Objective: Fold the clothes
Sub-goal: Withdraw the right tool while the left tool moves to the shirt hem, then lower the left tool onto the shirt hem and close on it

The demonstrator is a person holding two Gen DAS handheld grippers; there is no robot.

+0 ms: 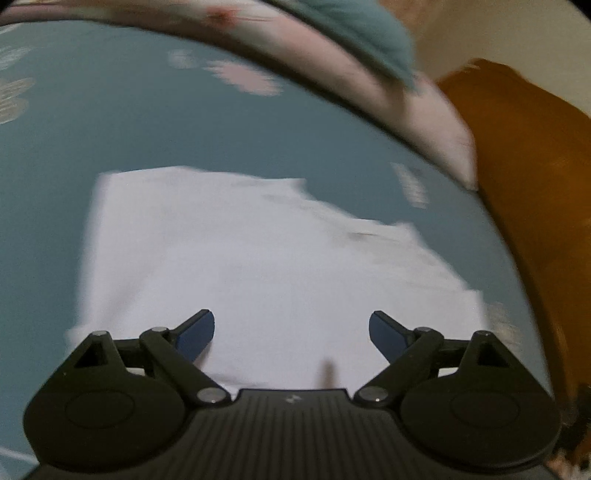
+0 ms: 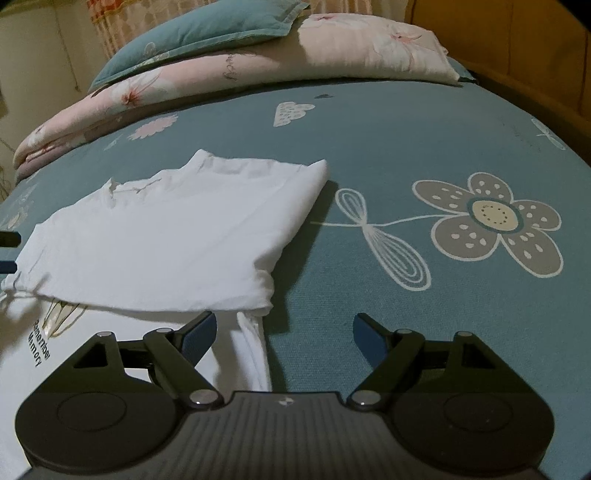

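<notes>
1. The white cotton T-shirt (image 2: 166,229) lies partly folded on the teal flower-printed bedsheet (image 2: 369,147), its upper layer doubled over a lower panel bearing black lettering.
2. The right gripper (image 2: 283,330) hovers over the shirt's near right edge, jaws wide, holding nothing.
3. The left gripper (image 1: 291,332) hangs above the shirt (image 1: 240,258), jaws spread, empty.
4. Beyond the shirt lie a pink floral quilt (image 2: 221,70) and a teal pillow (image 2: 207,29).

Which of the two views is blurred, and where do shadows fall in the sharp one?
Left wrist view: motion-blurred, the white shirt smeared. Right wrist view: sharp; the shirt casts a dark shadow on the bedsheet along its right edge; fisheye curves the bed.
</notes>
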